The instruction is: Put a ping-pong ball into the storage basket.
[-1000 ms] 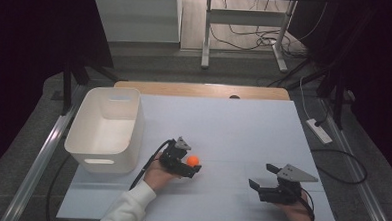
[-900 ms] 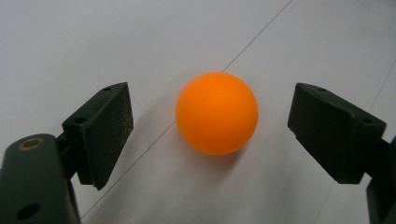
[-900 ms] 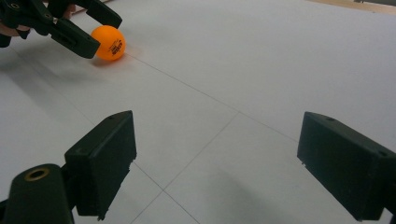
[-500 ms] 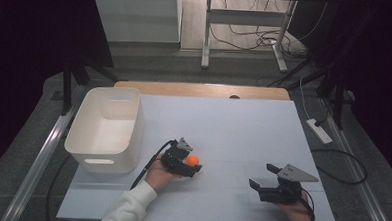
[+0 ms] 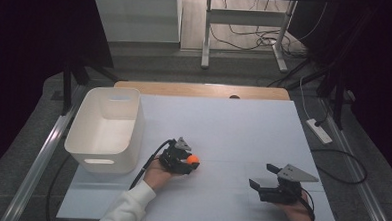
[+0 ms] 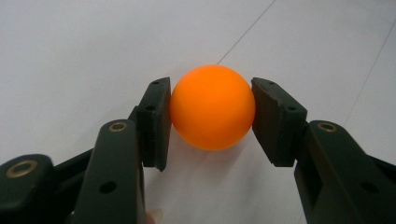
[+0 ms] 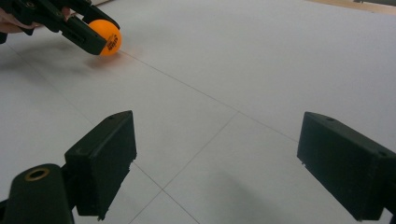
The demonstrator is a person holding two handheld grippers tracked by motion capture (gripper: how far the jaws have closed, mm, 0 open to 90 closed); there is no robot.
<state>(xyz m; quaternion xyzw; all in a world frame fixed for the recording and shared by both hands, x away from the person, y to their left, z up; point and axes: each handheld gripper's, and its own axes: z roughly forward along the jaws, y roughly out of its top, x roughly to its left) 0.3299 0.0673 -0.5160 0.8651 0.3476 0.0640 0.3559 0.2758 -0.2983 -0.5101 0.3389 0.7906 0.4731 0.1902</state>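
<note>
looks like a lab or test room tbh: white table (image 5: 233, 122) under dark curtains (image 5: 32, 43), bare floor with loose cables (image 5: 247, 37), a power strip (image 5: 319, 131), metal stand legs (image 5: 207, 36).

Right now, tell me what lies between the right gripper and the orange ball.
Nothing: the high view shows bare white table between the right gripper and the orange ball, which the left gripper holds.

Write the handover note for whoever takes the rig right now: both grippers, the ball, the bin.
Left gripper: shut on the orange ball, fingers on both sides, low over the white table.
Right gripper: open, holding nothing, resting near the table's front right.
White bin: front left, looks empty.
Done: ball gripped.
Left: probably carry the ball to the bin and release.
</note>
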